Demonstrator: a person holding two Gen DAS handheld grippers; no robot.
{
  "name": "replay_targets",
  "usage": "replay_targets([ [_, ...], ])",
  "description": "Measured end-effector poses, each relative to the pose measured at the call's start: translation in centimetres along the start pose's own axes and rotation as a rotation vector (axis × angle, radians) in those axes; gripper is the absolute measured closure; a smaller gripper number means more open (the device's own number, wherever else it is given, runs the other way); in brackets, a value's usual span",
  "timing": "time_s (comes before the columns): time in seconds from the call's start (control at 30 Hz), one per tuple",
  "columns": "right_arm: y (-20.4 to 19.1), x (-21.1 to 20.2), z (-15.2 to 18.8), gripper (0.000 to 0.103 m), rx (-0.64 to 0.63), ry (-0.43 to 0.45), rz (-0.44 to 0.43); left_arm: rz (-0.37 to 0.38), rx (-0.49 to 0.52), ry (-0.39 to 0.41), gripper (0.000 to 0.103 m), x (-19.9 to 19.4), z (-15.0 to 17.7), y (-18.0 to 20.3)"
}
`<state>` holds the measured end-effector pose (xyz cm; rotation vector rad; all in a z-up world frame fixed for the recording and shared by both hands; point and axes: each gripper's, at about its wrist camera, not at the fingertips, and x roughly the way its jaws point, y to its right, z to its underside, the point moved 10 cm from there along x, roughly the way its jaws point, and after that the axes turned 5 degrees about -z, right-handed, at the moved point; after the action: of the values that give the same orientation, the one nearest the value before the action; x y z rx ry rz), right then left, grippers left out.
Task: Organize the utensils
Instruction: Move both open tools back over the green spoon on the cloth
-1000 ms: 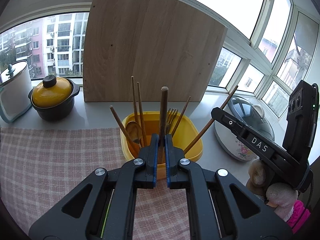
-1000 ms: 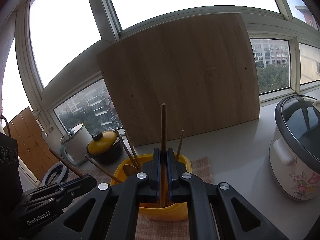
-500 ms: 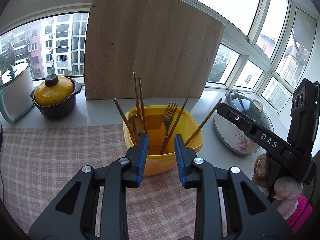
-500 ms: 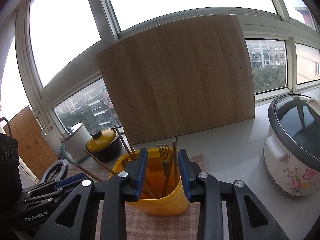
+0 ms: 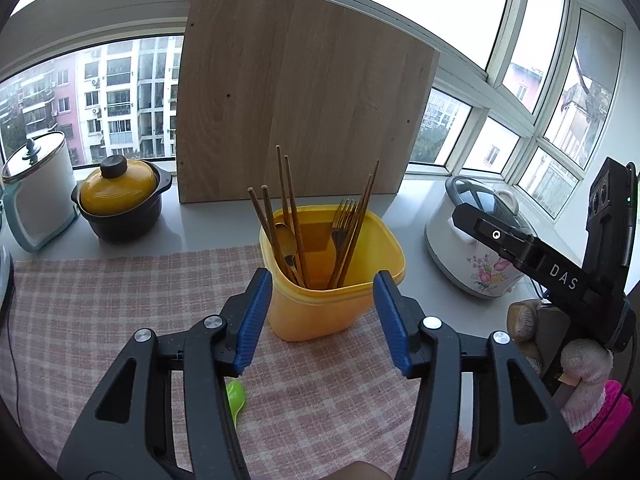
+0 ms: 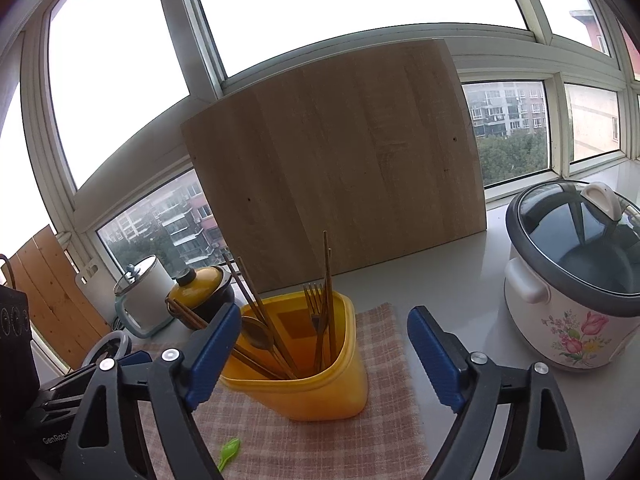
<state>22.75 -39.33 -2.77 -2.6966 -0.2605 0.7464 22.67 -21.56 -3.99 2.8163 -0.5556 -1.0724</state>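
Note:
A yellow tub point(image 5: 332, 304) point(image 6: 320, 384) stands on the checked cloth point(image 5: 120, 300). It holds several wooden chopsticks point(image 5: 290, 216), a fork point(image 5: 345, 216) and a wooden spoon point(image 5: 285, 236). My left gripper point(image 5: 323, 276) hangs just in front of the tub. Its jaws are opening and its blue pads point(image 5: 252, 320) touch nothing. My right gripper point(image 6: 324, 310) faces the tub from the other side, also opening and empty. A small green spoon point(image 5: 236, 394) point(image 6: 229, 450) lies on the cloth under the left gripper.
A large wooden board point(image 5: 296, 96) leans on the window behind the tub. A flowered rice cooker point(image 6: 572, 280) stands to the right. A yellow-lidded black pot point(image 5: 120, 200) and a white kettle point(image 5: 36, 188) stand to the left. A plush toy point(image 5: 584, 380) sits at the right edge.
Both grippers went from shut on a wooden chopstick to open, and both drew back from the tub. The released chopsticks now lean inside the tub.

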Motion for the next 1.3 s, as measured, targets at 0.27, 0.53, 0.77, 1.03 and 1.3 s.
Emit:
replay_targets([
  [0.27,-0.8,-0.7,1.3,0.010,0.006,-0.018,0.001,-0.036,0.017,-0.008,0.045,-1.5,1.3,-3.0],
  [0.53,-2.5,-0.7,4.5,0.010,0.042,-0.120,-0.083,-0.117,-0.012,-0.062,0.045,-2.8,4.3,-9.2],
  [0.77,-4.8,1.2,9.0,0.014,0.037,-0.263,-0.138,-0.134,-0.008,-0.133,0.045,-3.8,7.6,-12.5],
  [1.03,-7.3,4.9,15.3,0.023,0.129,-0.457,-0.190,-0.100,0.025,-0.238,0.045,-3.8,12.2,-13.5],
  [1.3,-9.1,6.9,19.9,0.037,0.175,-0.583,-0.201,-0.035,0.025,-0.323,0.057,-3.4,15.7,-13.2],
])
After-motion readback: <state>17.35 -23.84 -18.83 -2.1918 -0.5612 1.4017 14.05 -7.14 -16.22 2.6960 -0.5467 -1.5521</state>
